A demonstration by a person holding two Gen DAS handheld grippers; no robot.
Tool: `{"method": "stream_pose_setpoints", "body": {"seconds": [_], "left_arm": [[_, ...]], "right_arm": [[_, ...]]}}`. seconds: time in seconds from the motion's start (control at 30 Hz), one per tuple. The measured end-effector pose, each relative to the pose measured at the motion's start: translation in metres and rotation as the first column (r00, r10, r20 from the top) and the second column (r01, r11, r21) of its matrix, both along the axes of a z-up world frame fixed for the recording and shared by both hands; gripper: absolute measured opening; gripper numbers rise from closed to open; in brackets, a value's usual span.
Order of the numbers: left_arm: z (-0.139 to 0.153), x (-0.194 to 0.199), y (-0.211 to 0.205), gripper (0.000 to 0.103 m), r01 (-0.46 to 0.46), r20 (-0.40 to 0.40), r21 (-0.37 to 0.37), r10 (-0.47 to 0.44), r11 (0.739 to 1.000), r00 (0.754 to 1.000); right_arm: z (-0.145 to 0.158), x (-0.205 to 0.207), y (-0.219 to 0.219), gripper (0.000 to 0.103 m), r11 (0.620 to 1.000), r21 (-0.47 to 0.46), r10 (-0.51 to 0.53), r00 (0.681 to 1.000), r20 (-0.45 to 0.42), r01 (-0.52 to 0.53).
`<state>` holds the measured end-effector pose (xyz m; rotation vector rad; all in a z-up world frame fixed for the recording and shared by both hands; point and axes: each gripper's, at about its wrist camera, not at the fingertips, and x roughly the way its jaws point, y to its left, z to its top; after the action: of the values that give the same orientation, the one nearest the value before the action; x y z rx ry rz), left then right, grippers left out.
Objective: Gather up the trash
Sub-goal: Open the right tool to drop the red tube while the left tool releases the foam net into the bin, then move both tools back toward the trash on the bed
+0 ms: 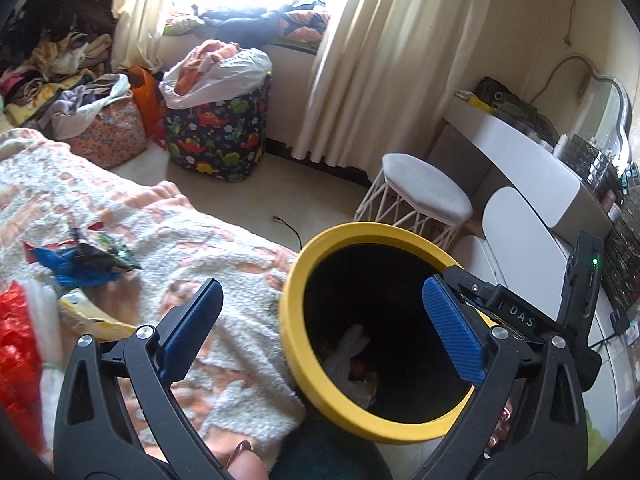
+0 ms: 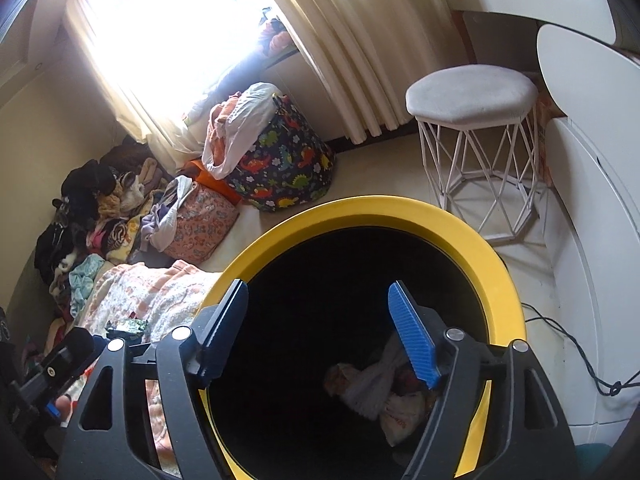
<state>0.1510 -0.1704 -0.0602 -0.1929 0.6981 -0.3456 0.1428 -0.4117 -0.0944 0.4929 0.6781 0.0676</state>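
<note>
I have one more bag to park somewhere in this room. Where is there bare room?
Free: the stool top; the floor strip between dinosaur bin and stool; the blanket beside the yellow trash can. Crowded: the blanket's left end with wrappers, and the clothes pile in the corner.

Both wrist cameras tilt downward over the yellow-rimmed bin; the right sits closer, the bin filling its lower frame. Both share the white stool and the window.
</note>
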Motion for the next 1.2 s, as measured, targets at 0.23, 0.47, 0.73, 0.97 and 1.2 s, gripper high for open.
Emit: {"method": "stream_pose_setpoints", "body": {"seconds": [0.23,0.47,0.73,0.97,1.2], "left_arm": [[0.009,-0.008,0.017,0.092,-0.034,0.027,0.000,0.034,0.999,0.999],[0.019,-0.017,0.035,0.092,-0.064,0.052,-0.018,0.064,0.998,0.997],[0.026,-0.025,0.054,0.092,-0.101,0.072,-0.029,0.102,0.995,0.992],[0.028,-0.031,0.072,0.092,-0.135,0.085,-0.043,0.138,0.990,0.987],[0.031,-0.035,0.089,0.092,-0.174,0.087,-0.051,0.178,0.983,0.980]], "right_arm": [[0.007,-0.005,0.010,0.074,0.999,-0.033,0.016,0.999,0.030,-0.016],[0.020,-0.012,0.027,0.075,0.997,-0.053,0.051,0.996,0.072,-0.047],[0.029,-0.018,0.045,0.076,0.992,-0.085,0.098,0.990,0.100,-0.089],[0.036,-0.023,0.062,0.076,0.987,-0.106,0.136,0.984,0.112,-0.124],[0.042,-0.028,0.079,0.077,0.979,-0.129,0.176,0.977,0.123,-0.161]]}}
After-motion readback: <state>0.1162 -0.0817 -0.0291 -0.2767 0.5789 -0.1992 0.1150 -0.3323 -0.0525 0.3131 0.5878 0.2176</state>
